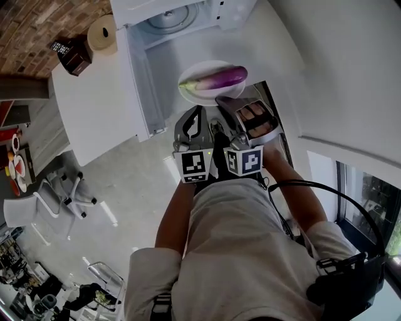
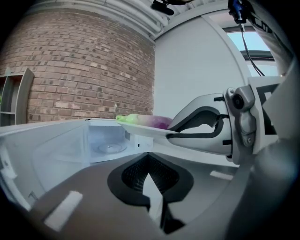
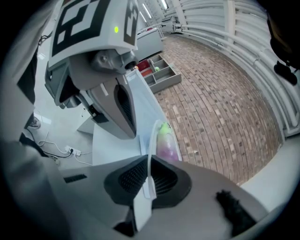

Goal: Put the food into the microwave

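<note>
A white plate (image 1: pixel 202 84) carries a purple eggplant (image 1: pixel 224 78) with a green end. My right gripper (image 1: pixel 227 101) is shut on the plate's near rim (image 3: pixel 151 140) and holds it level in the air. The eggplant (image 3: pixel 165 141) lies just beyond the pads. The plate hangs in front of the open microwave (image 1: pixel 170 19), whose glass turntable (image 2: pixel 110 148) is bare. My left gripper (image 1: pixel 198 113) is close on the left of the right one, shut and holding nothing. In the left gripper view the plate (image 2: pixel 140 128) passes above and to the right of the left gripper (image 2: pixel 150 161).
The microwave door (image 1: pixel 141 81) stands swung open to the left of the plate. On the white counter (image 1: pixel 94 110) sit a brown box (image 1: pixel 75 57) and a round wooden thing (image 1: pixel 102 32). An office chair (image 1: pixel 67 192) is on the floor at the left.
</note>
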Demonstrator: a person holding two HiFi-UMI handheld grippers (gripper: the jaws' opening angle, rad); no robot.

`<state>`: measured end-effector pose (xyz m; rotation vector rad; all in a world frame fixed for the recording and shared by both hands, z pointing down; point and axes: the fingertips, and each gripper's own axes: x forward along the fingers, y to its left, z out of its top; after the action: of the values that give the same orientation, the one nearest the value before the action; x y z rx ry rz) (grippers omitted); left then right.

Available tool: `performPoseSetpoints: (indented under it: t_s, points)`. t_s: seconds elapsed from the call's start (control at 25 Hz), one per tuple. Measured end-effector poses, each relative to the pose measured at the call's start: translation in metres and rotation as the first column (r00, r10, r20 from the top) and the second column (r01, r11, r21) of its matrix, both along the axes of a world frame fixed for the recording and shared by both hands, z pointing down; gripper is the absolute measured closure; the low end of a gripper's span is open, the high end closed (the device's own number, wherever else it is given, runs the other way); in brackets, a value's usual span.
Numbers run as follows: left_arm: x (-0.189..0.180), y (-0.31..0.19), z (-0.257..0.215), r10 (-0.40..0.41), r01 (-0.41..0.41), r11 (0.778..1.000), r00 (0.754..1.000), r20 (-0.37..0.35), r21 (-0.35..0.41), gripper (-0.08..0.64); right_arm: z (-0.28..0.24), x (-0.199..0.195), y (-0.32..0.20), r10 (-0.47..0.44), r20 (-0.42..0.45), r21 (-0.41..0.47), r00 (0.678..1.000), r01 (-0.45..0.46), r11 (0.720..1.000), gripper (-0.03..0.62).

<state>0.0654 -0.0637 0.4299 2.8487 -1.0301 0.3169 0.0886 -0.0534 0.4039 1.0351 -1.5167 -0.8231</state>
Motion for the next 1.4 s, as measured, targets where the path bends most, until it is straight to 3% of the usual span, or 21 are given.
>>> performPoseSetpoints:
  t_s: [0.28,0.68,1.0,1.4]
  points:
    - [0.021,-0.047,0.014,-0.083,0.084,0.995,0.996,0.017,-0.054,0.554,0.015,0.029,-0.034,-0.034,0.020,-0.017,0.999,0.035,0.999,0.568]
    - [0.049,-0.085,0.022,-0.123,0.125,0.989,0.992,0.034,-0.079,0.554,0.020,0.050,-0.087,-0.080,0.043,-0.053,0.996,0.082,0.995,0.568]
    - [0.056,-0.127,0.029,-0.189,0.191,0.978,0.982,0.023,-0.081,0.554,0.035,0.061,-0.139,-0.135,0.034,-0.071,0.990,0.137,0.988,0.568]
    - [0.058,-0.167,0.047,-0.211,0.213,0.976,0.977,0.043,-0.044,0.554,0.060,0.064,-0.179,-0.162,0.034,-0.083,0.986,0.164,0.983,0.568]
